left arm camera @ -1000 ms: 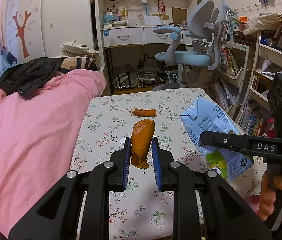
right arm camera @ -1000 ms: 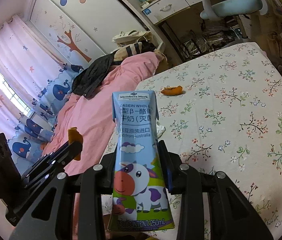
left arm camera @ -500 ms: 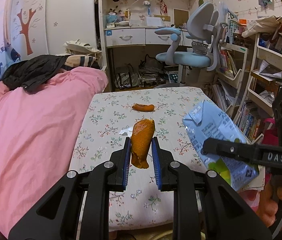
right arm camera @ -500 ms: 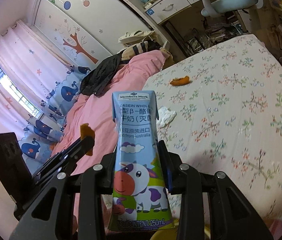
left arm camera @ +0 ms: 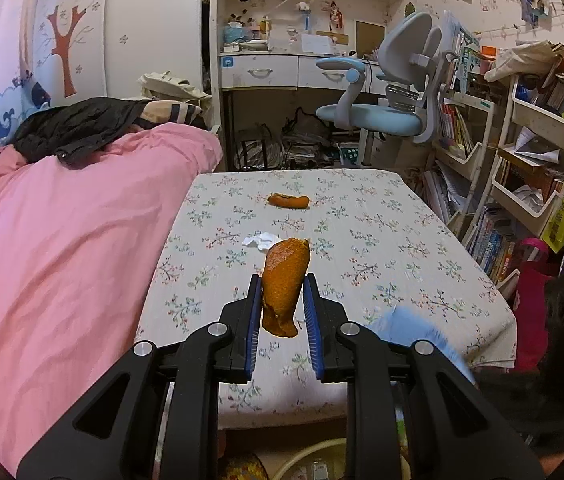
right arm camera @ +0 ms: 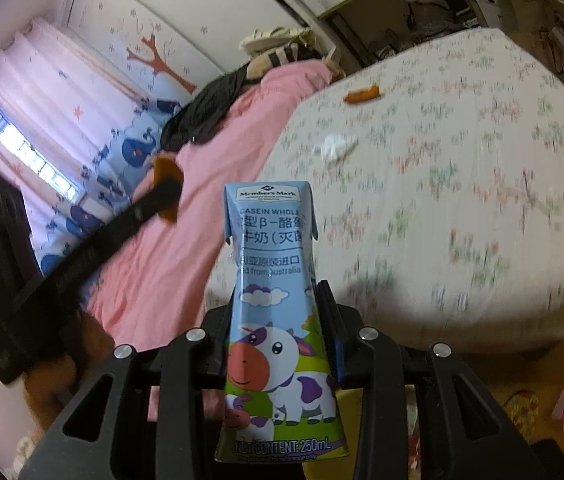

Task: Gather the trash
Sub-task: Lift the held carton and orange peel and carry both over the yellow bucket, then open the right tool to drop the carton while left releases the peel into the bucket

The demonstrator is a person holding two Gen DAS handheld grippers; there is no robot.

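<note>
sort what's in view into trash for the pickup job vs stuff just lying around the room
Trash for the job:
- orange peel, held in the left hand-held gripper
- milk carton, held in the right hand-held gripper
- second peel on the table
- crumpled tissue

Just lying about:
- pink duvet
- black jacket
- desk chair
- bookshelves

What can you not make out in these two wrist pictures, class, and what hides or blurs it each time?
- Left wrist view: the milk carton is only a blue blur behind the left gripper.
- Left wrist view: the round container below the table is cut off by the picture's edge and the gripper.
- Right wrist view: the crumpled tissue and tablecloth print are motion-blurred.
</note>
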